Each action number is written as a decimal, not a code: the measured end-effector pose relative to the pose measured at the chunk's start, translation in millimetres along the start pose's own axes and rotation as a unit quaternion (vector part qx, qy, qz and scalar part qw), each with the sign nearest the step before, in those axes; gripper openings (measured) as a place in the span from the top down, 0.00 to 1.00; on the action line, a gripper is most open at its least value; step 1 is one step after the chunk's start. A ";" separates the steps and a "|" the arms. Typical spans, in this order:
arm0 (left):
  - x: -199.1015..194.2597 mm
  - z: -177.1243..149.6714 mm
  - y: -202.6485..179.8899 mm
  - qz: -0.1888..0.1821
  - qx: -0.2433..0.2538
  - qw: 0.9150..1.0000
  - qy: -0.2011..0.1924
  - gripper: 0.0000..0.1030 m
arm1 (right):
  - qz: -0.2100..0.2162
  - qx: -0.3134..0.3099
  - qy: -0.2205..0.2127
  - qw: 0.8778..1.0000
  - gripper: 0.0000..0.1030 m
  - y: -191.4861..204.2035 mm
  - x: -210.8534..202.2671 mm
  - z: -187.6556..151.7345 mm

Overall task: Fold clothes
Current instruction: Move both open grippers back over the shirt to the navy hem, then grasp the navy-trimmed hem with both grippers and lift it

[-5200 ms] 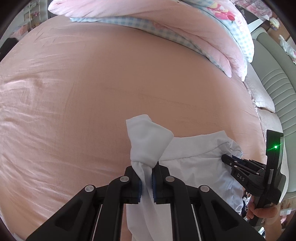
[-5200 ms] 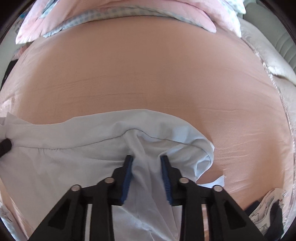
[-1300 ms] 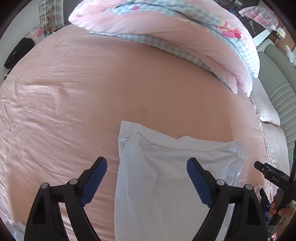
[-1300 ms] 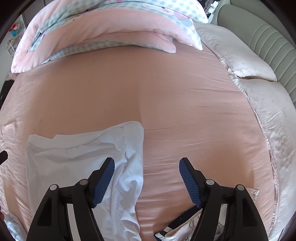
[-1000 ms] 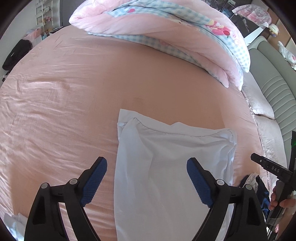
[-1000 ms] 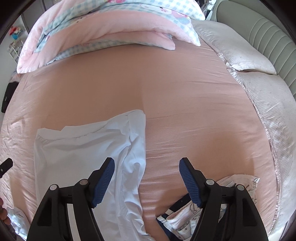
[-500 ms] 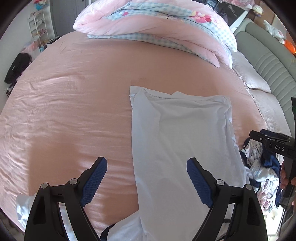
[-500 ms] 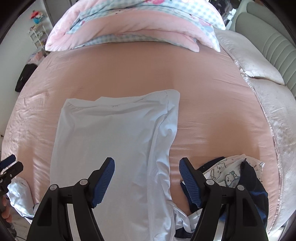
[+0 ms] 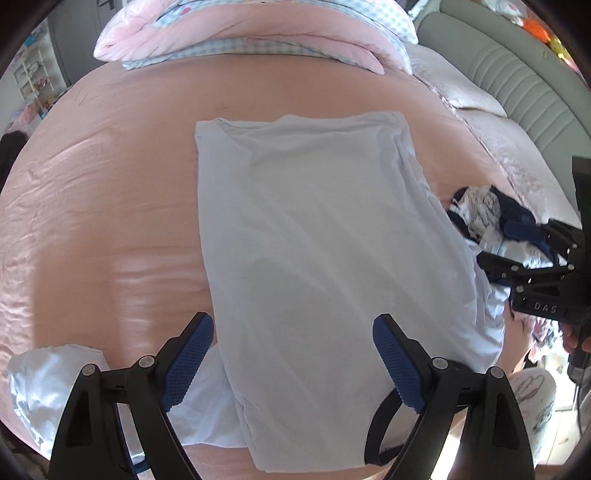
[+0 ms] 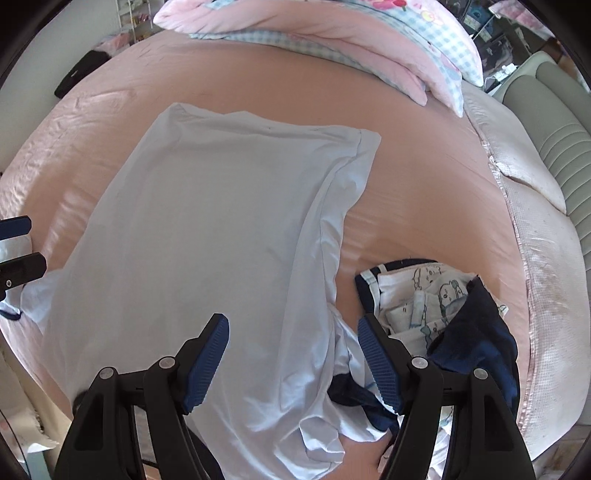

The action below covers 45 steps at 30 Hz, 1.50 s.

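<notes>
On pink bed (image 9: 110,155), pale shirt (image 9: 314,240), crumpled clothes (image 10: 436,306) beside, both grippers (image 9: 291,362) (image 10: 291,362) released, empty.

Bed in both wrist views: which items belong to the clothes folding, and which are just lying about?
Part of the job:
- pale blue garment, laid flat on the pink sheet
- crumpled navy and printed clothes beside it
- left gripper and right gripper, both open, holding nothing

Lying about:
- pink and checked duvet at the far edge
- white pillows
- grey padded headboard
</notes>
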<state>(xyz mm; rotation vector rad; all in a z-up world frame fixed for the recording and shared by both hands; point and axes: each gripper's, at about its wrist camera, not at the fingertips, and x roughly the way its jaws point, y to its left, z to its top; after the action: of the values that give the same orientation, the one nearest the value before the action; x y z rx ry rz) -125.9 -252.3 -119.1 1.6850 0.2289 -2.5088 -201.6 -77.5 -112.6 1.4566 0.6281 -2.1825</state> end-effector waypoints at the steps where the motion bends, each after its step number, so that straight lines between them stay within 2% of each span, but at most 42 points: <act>1: 0.2 -6.6 -9.4 0.020 0.023 1.000 -0.002 0.14 | 0.001 -0.003 -0.004 1.000 0.30 -0.4 -1.6 -7.6; 3: -3.6 -21.5 -30.6 0.066 0.076 0.995 -0.021 0.14 | 0.009 -0.001 -0.013 1.000 0.30 -1.7 -5.8 -21.8; 6: -10.9 -44.4 -60.4 0.127 0.150 0.979 -0.057 0.14 | 0.036 0.008 -0.022 0.999 0.30 -2.0 -12.1 -41.1; 9: -17.7 -64.4 -80.8 0.158 0.189 0.966 -0.084 0.14 | 0.042 0.000 -0.040 0.998 0.30 3.9 -19.7 -59.3; 12: -25.0 -73.7 -84.7 0.155 0.179 0.966 -0.104 0.14 | 0.032 -0.008 -0.066 0.997 0.30 12.4 -24.7 -74.7; 17: -25.4 -87.5 -86.4 0.137 0.128 0.976 -0.108 0.14 | 0.027 -0.001 -0.079 0.997 0.30 21.1 -20.6 -96.7; 20: -20.5 -94.4 -88.7 0.157 0.120 0.974 -0.112 0.14 | 0.031 0.008 -0.078 0.996 0.30 26.0 -15.1 -108.9; 25: -5.5 -100.7 -94.3 0.197 0.126 0.967 -0.105 0.14 | -0.008 -0.013 -0.072 0.997 0.30 46.9 -7.5 -126.5; 29: 1.3 -104.0 -90.2 0.160 0.103 0.978 -0.091 0.14 | -0.007 -0.027 -0.073 0.997 0.30 59.1 -4.9 -135.4; 33: 7.8 -108.4 -92.8 0.158 0.104 0.978 -0.091 0.14 | -0.022 -0.028 -0.072 0.997 0.30 59.2 3.0 -137.5; 36: 11.7 -114.2 -95.9 0.148 0.114 0.978 -0.088 0.14 | 0.007 -0.005 -0.059 0.998 0.30 50.1 10.8 -139.6; 39: 13.9 -117.1 -93.8 0.127 0.108 0.983 -0.083 0.14 | 0.041 0.022 -0.055 0.997 0.30 40.9 14.6 -142.3; 45: 22.7 -117.9 -82.7 0.089 0.070 0.991 -0.066 0.14 | 0.054 0.036 -0.051 0.997 0.30 34.4 23.1 -140.0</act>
<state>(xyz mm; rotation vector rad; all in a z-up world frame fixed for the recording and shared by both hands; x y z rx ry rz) -41.7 -149.2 -178.8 1.5020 -0.1059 -2.5393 -87.1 -25.0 -186.3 1.3713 0.4305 -2.1998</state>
